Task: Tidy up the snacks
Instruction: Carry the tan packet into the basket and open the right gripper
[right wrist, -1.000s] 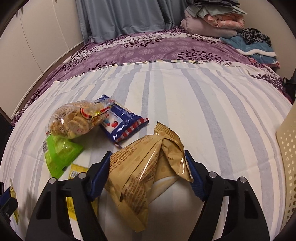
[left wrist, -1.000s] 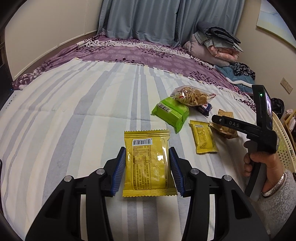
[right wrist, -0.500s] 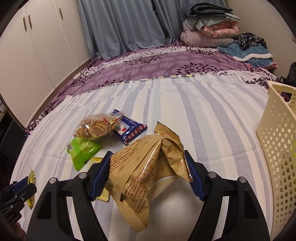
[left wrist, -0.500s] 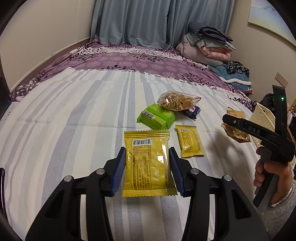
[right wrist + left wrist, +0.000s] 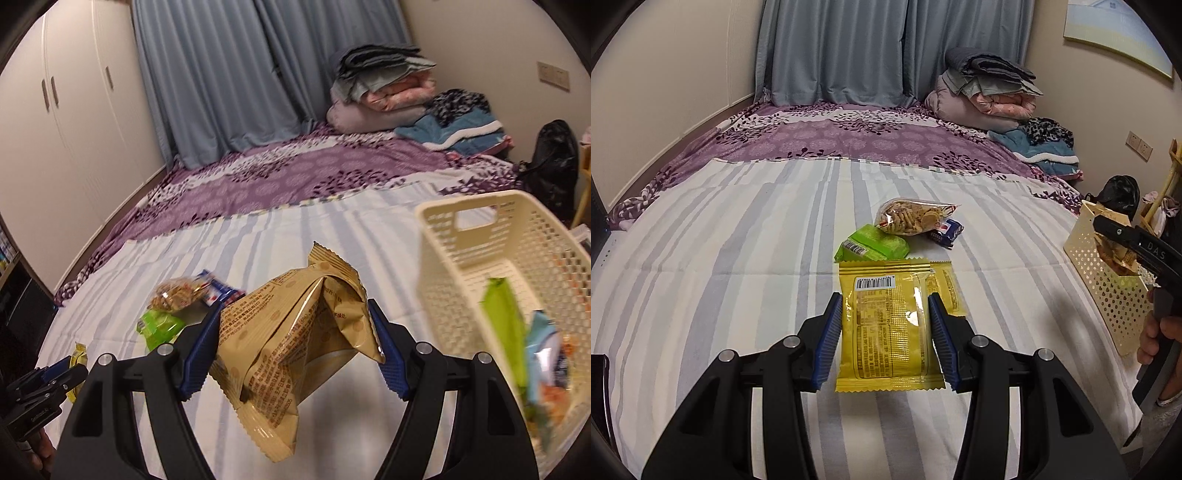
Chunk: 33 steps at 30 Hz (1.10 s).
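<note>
With the right tool (image 5: 293,354) clamped on the tan packet (image 5: 295,343) and the left tool (image 5: 885,341) gripping the yellow packet (image 5: 888,325), each should be carried fully over the basket (image 5: 458,236) rim before release.

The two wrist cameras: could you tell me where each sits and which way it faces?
Left wrist: on the left gripper, facing down the bed; shut on the yellow packet; the other hand shows.
Right wrist: on the right gripper, facing the basket; shut on the tan packet.
Shared: green packet, biscuit bag.

Yellow packet (image 5: 888,328), tan packet (image 5: 295,343), cream basket (image 5: 465,236).
</note>
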Motion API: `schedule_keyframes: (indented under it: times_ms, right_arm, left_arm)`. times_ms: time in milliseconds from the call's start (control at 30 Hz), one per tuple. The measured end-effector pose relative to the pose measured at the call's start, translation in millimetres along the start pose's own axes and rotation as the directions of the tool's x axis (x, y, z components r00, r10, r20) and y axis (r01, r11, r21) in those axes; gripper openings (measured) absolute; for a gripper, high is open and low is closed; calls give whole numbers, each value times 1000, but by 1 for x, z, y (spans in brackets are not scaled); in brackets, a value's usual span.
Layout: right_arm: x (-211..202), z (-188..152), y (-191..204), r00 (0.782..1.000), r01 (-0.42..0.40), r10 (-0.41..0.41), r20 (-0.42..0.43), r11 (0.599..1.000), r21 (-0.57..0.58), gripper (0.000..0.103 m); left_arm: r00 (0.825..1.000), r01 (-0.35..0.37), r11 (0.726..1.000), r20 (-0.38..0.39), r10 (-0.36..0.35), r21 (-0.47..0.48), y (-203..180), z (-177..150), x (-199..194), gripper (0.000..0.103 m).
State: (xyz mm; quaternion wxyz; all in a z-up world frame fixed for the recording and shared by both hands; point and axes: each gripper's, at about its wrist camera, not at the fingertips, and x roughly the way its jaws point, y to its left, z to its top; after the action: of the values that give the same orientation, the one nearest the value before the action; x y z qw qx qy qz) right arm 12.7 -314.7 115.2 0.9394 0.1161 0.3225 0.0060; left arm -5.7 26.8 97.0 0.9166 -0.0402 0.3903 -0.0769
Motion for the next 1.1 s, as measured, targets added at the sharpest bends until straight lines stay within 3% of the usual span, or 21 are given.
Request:
schedule_keyframes:
  times_ms: [400,633,933,1100]
  right_arm:
    - [-67,-2,-97,975,179,-191,110,977,113,74]
    - [-85,-10,-146,954,251,-276,118,950,188,74]
    - [-82,-19,-182,947,289,-313,76,930,227,75]
    - [-80,-23,-191,947,287,-313,68,923,256,84]
  left_arm:
    - [1000,26,997,6,-27,74,-39,7,-4,48]
    - [999,48,992,2,-49,119,-64,9,-4,48]
    - [998,63,984,0,-64,165,-89,9,-5,48]
    - [998,68,981,-2,-69,181,-99,10,-5,48]
